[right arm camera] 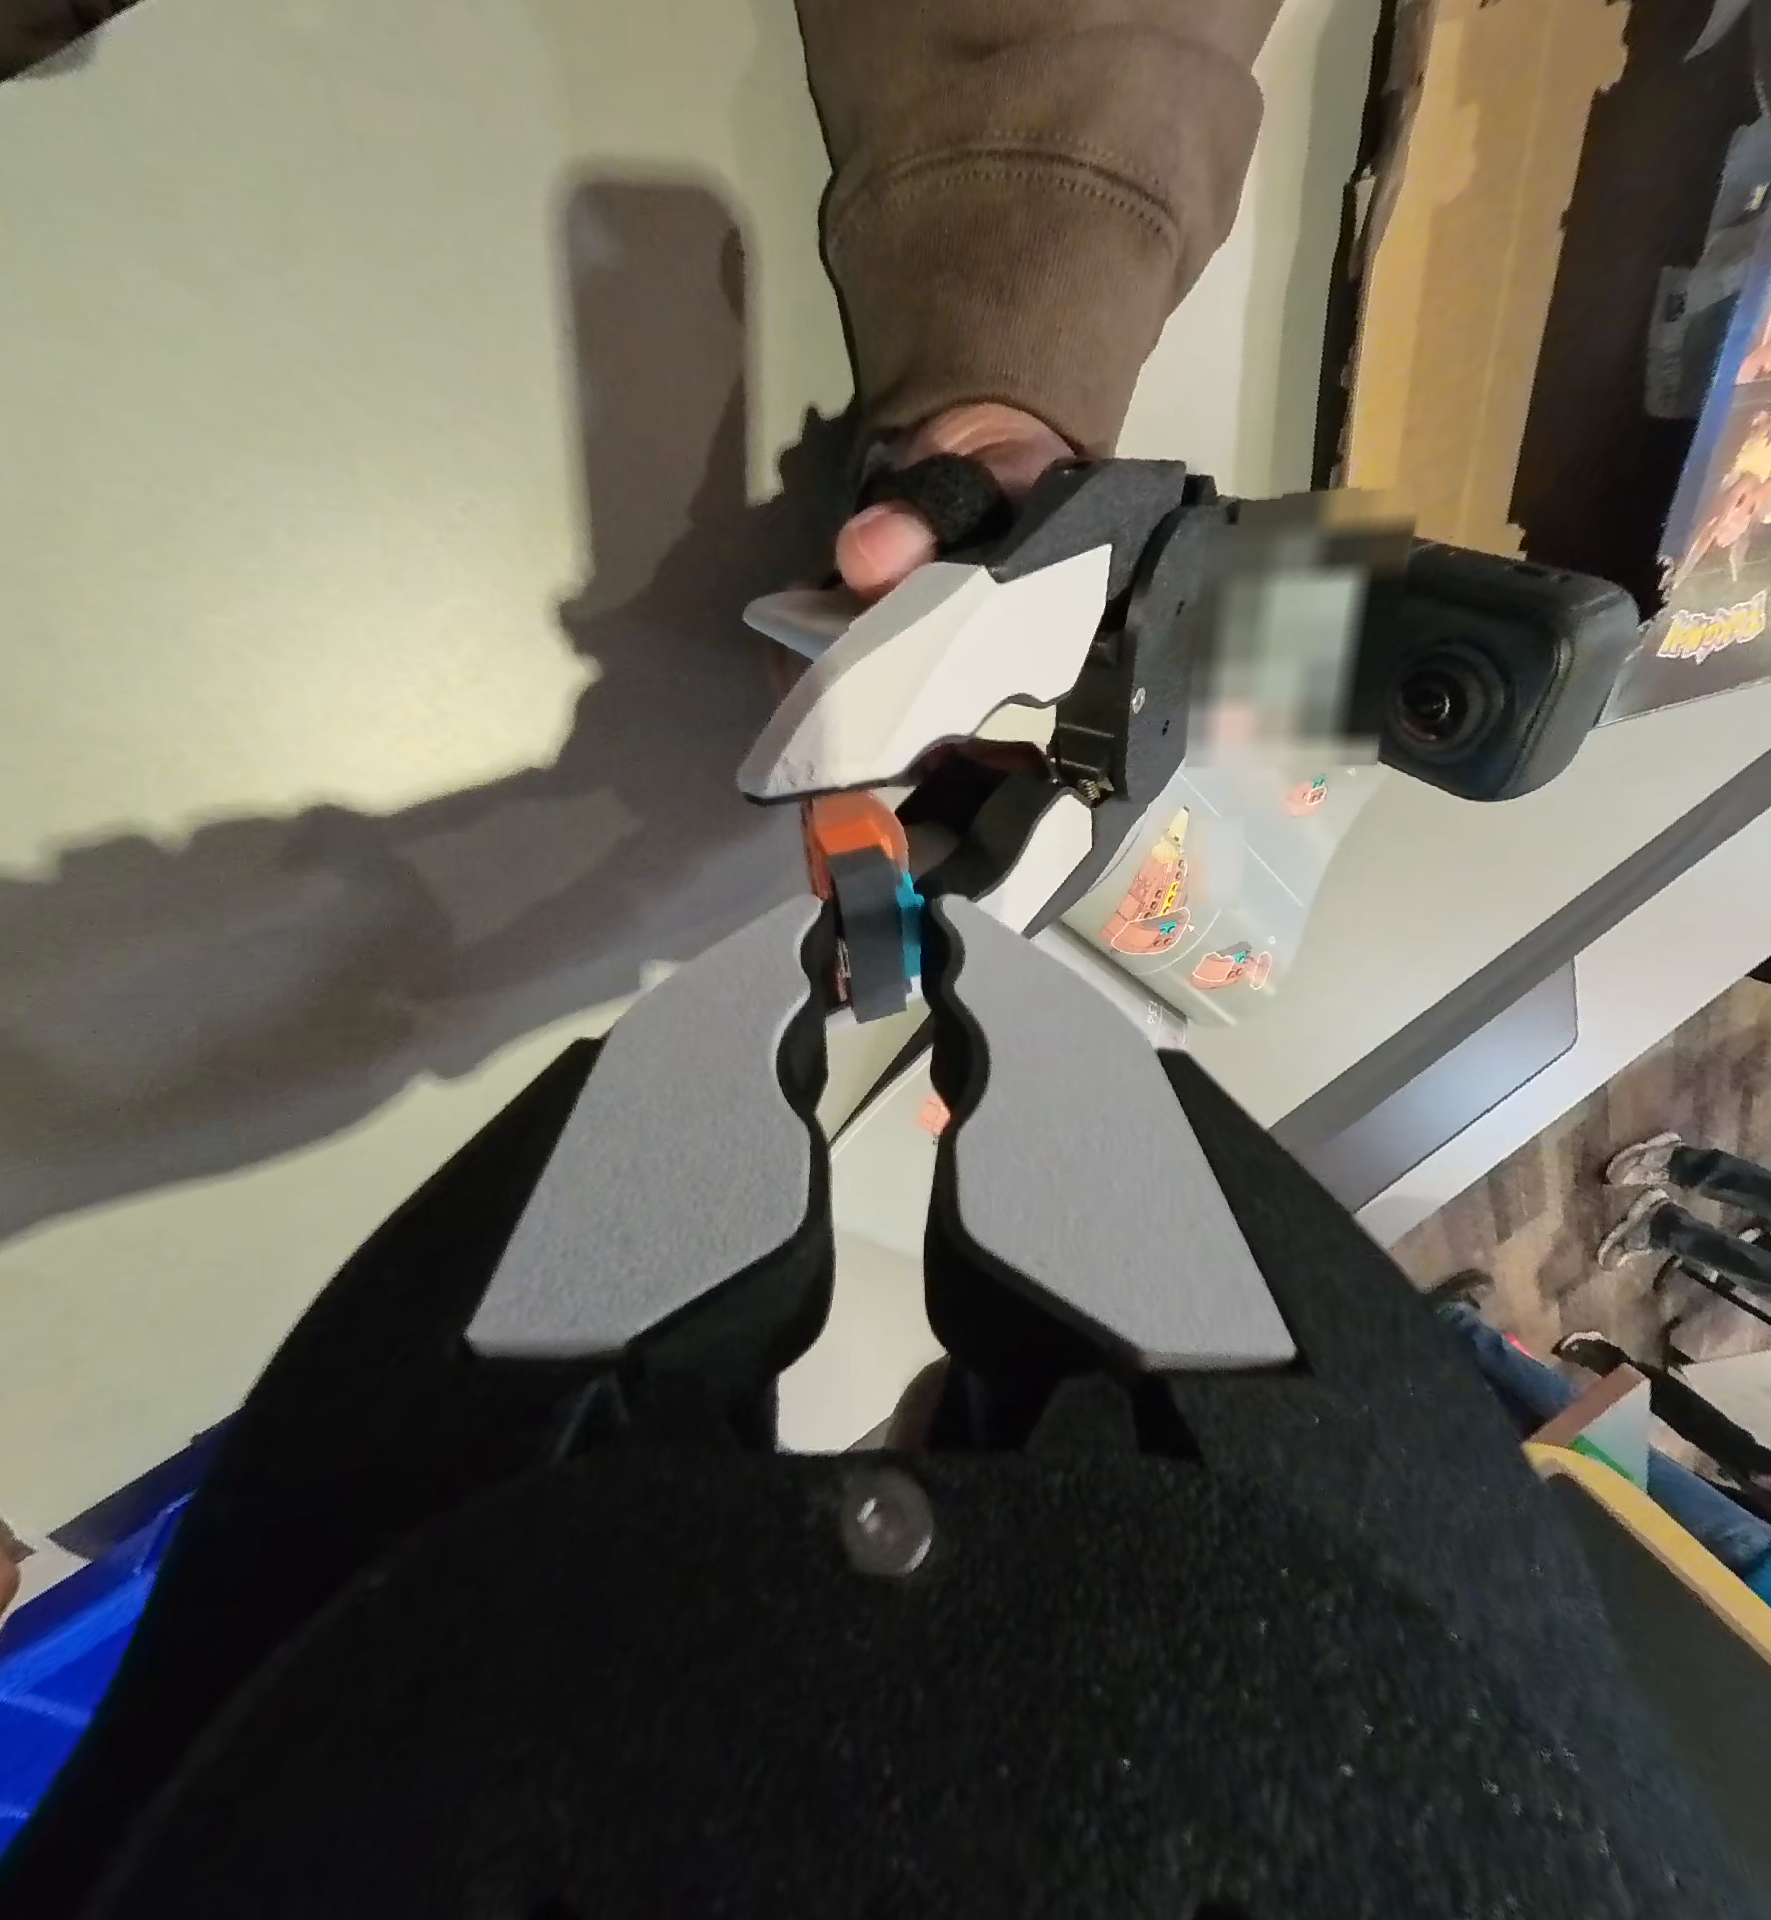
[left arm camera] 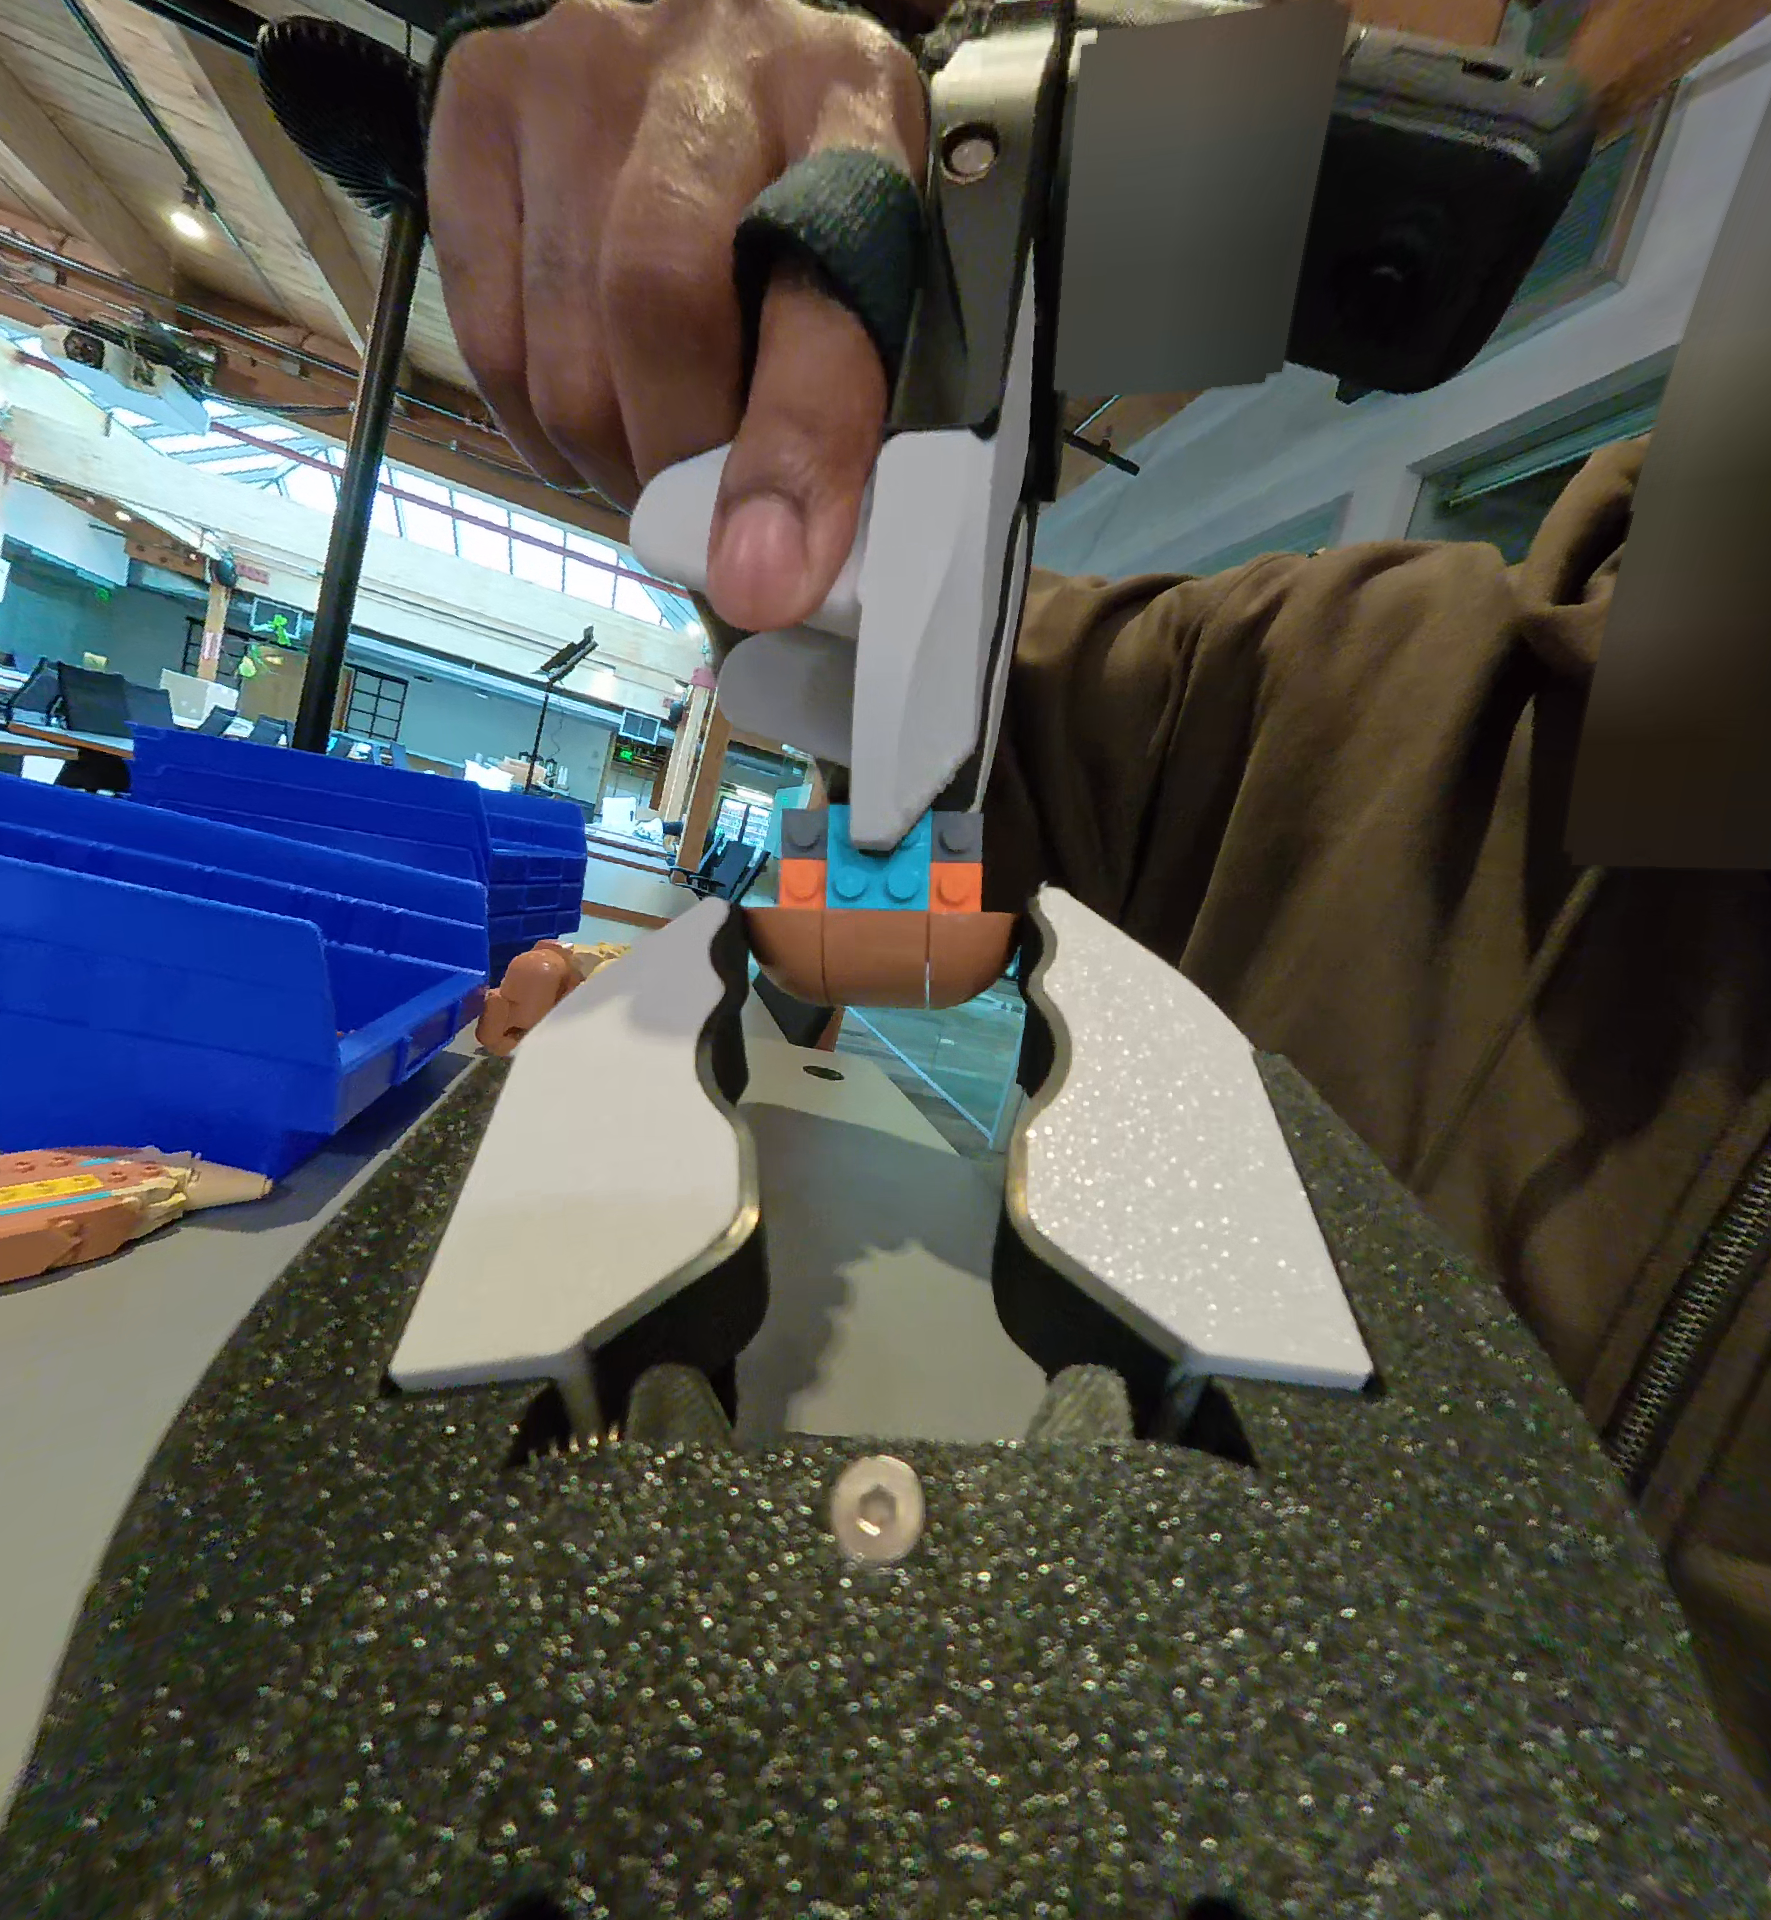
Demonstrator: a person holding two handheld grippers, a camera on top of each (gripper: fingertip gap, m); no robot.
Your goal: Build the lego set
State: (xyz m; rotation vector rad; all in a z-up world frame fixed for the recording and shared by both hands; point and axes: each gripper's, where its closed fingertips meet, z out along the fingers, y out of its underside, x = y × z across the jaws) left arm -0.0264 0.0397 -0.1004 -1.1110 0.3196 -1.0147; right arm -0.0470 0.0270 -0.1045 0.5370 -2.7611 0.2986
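Observation:
A small lego assembly [left arm camera: 881,914] has a brown rounded underside, orange and teal studs and dark grey corners. My left gripper [left arm camera: 883,909] is shut on its two sides and holds it up above the table. My right gripper [left arm camera: 886,821] comes down from above, and its tips rest on the teal top. In the right wrist view my right gripper [right arm camera: 873,925] is shut on the dark grey and teal edge of the assembly [right arm camera: 876,935]. My left gripper [right arm camera: 839,821] holds its orange end from the far side.
Blue bins [left arm camera: 185,935] stand at the left on the grey table [left arm camera: 29,1455]. A flat brown lego build [left arm camera: 39,1216] and a brown lego part [left arm camera: 538,987] lie near them. An instruction booklet [right arm camera: 1224,904] lies under the grippers, and a picture box [right arm camera: 1743,312] stands beyond. Left and right tips are no more than a few centimetres apart.

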